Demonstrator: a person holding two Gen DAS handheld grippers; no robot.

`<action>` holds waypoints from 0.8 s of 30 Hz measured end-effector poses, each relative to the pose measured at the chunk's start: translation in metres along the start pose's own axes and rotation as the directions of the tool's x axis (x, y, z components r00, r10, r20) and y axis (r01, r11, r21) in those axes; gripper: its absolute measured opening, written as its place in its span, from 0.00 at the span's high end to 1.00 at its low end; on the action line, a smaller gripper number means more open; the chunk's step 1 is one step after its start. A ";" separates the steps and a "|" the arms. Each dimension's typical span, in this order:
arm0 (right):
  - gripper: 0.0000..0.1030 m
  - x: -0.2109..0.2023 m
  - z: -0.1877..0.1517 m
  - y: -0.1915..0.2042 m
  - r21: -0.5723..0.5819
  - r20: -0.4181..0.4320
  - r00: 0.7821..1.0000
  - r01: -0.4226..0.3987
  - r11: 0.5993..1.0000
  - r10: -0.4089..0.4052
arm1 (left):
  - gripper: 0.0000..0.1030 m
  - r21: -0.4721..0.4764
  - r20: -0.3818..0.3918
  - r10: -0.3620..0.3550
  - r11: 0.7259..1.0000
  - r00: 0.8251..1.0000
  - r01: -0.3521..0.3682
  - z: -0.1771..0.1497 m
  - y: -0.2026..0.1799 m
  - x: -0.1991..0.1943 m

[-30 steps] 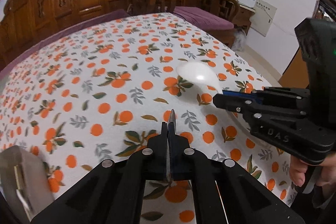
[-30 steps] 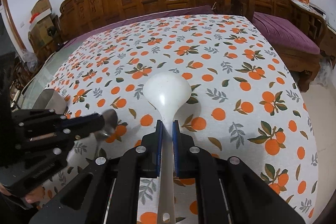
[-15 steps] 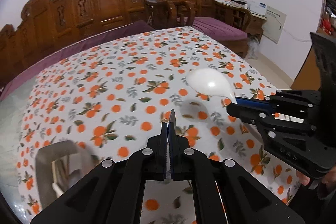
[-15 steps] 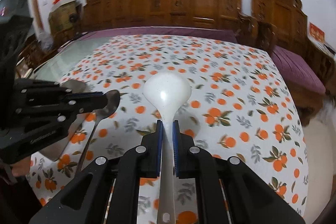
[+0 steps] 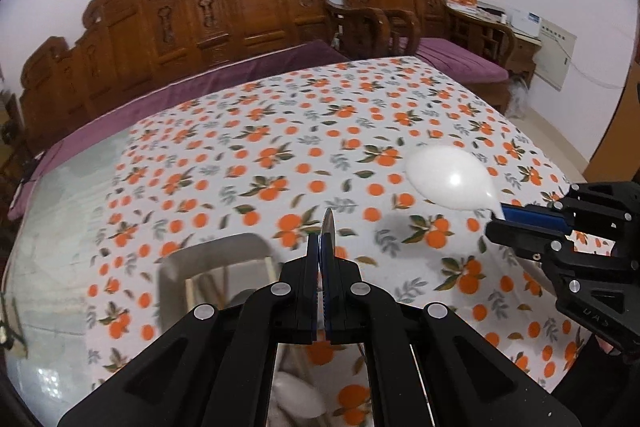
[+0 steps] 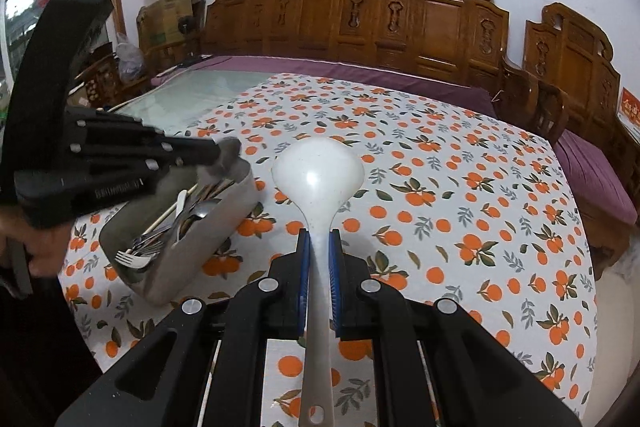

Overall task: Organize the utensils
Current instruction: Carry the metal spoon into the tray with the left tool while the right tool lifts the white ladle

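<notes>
My right gripper [image 6: 318, 241] is shut on the handle of a white plastic ladle [image 6: 318, 169], held above the orange-patterned tablecloth [image 6: 440, 195] with its bowl pointing forward. In the left wrist view the ladle [image 5: 450, 181] and right gripper [image 5: 500, 221] come in from the right. My left gripper [image 5: 322, 247] is shut on a metal spoon [image 5: 328, 227], seen edge-on. In the right wrist view the left gripper [image 6: 212, 153] holds that spoon [image 6: 231, 155] over the far end of a metal tray [image 6: 224, 223]. Forks, spoons and chopsticks lie in the tray [image 5: 208, 247].
Carved wooden benches [image 6: 400, 23] with purple cushions [image 5: 240, 75] line the table's far side and right. Bare glass tabletop [image 5: 60, 227] lies left of the cloth. A person's hand [image 6: 36, 239] grips the left tool. Cardboard boxes [image 6: 172, 3] stand in the far left corner.
Both grippers have risen and swung left, each keeping its utensil. The metal tray has come from the picture's edge to just under the left gripper's spoon.
</notes>
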State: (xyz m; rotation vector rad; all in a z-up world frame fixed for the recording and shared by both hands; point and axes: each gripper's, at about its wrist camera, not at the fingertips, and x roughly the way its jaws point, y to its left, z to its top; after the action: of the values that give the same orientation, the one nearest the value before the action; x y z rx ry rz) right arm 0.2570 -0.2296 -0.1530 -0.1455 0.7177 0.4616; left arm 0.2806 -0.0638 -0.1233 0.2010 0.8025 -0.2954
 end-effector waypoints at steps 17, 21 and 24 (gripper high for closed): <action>0.90 0.008 -0.005 0.015 -0.027 -0.022 1.000 0.003 1.000 -0.003 | 0.99 -0.011 -0.049 0.146 0.989 0.988 -0.147 -0.024 0.066 0.014; 0.90 0.007 -0.005 0.016 -0.022 -0.020 1.000 0.001 1.000 -0.002 | 0.99 -0.027 -0.079 0.142 0.989 0.987 -0.145 -0.034 0.074 0.028; 0.90 0.008 -0.005 0.019 -0.024 -0.022 1.000 0.000 1.000 0.000 | 0.99 -0.038 -0.095 0.135 0.990 0.986 -0.139 -0.041 0.077 0.036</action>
State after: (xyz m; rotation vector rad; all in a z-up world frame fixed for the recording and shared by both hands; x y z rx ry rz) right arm 0.2508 -0.2117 -0.1618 -0.1735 0.7338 0.4697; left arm 0.3020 0.0136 -0.1727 0.2285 0.8814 -0.1395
